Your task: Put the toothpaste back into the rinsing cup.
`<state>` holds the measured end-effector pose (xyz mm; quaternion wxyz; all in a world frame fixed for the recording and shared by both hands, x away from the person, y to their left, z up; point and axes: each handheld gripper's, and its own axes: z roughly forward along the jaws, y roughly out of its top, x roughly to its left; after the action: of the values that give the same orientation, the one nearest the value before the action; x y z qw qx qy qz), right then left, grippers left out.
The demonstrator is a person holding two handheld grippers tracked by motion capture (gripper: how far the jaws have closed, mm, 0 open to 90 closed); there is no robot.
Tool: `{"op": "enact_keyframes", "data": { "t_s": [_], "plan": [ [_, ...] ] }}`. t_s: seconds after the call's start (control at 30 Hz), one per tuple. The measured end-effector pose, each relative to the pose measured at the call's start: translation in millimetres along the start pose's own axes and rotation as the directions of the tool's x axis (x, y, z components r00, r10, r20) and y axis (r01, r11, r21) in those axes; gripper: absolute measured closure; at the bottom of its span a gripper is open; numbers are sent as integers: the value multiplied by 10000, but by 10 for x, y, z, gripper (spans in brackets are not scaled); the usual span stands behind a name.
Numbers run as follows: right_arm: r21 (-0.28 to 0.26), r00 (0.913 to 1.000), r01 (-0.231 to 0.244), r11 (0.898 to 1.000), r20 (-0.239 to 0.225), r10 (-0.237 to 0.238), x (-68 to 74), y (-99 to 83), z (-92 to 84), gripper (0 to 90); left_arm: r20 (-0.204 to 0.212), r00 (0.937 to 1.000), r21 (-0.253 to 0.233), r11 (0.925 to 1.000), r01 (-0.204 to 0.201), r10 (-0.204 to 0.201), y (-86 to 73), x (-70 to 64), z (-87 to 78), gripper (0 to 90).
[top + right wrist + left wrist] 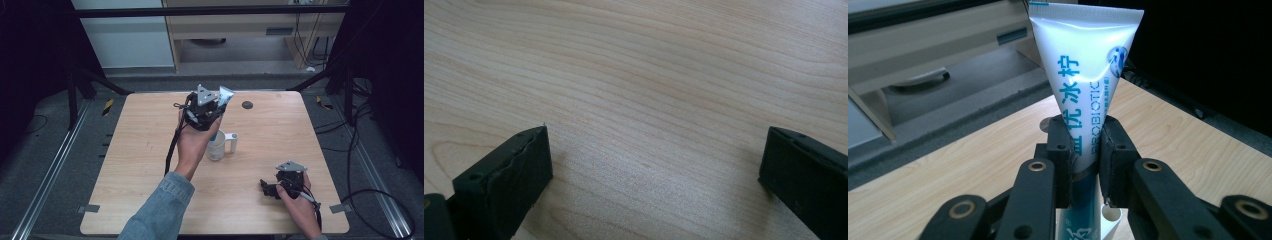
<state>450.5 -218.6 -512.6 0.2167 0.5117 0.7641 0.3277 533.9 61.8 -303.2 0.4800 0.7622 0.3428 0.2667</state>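
I have the left gripper (212,111) clamped on the tube (1083,90), held up in the air at about twelve o'clock from the cup (218,145), which stands near the middle of the table (150,165). In the left gripper view the two pads pinch the tube across its lower body, just above the darker band, with the flat crimped end pointing up and the cap end hanging down toward the cup's white rim. The jaws are as tight as they go on it, and the wall looks slightly squeezed in between them.

I judge the tube light and soft: a glossy plastic skin that will slide if I relax, and that will buckle or push paste toward the cap if I press harder. The stiffest place to grip is low, near the shoulder by the cap; the crimped end is flat but thin and floppy. My hold sits reasonably low, so I would keep it there and lower slowly to keep the tube from swinging.

The cup looks like thin clear plastic with a handle at three o'clock, and I would expect it to tip if the tube knocks its rim.

The right gripper (272,190) rests low at five o'clock from the cup, jaws spread wide over bare wood, holding nothing.
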Motion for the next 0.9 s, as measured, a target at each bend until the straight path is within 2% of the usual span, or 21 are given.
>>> {"op": "enact_keyframes", "data": {
  "t_s": [0.27,0.47,0.63,0.9],
  "plan": [
    [-11,10000,17,10000,5,-17,-1,0,1,7,56,9999,-213,9997,148,-146,-8,3,19,775],
    [-2,10000,11,10000,1,-11,-1,0,0,7,43,9998,-597,9981,171,-169,-46,-13,35,775],
    [-3,10000,4,10000,-7,-4,-1,0,0,7,-61,9999,-699,9975,-83,79,-64,-42,11,775],
    [-3,10000,12,10000,-4,-12,-1,0,-1,7,13,10000,-814,9967,-17,18,-114,-49,30,775]
  ]
}}
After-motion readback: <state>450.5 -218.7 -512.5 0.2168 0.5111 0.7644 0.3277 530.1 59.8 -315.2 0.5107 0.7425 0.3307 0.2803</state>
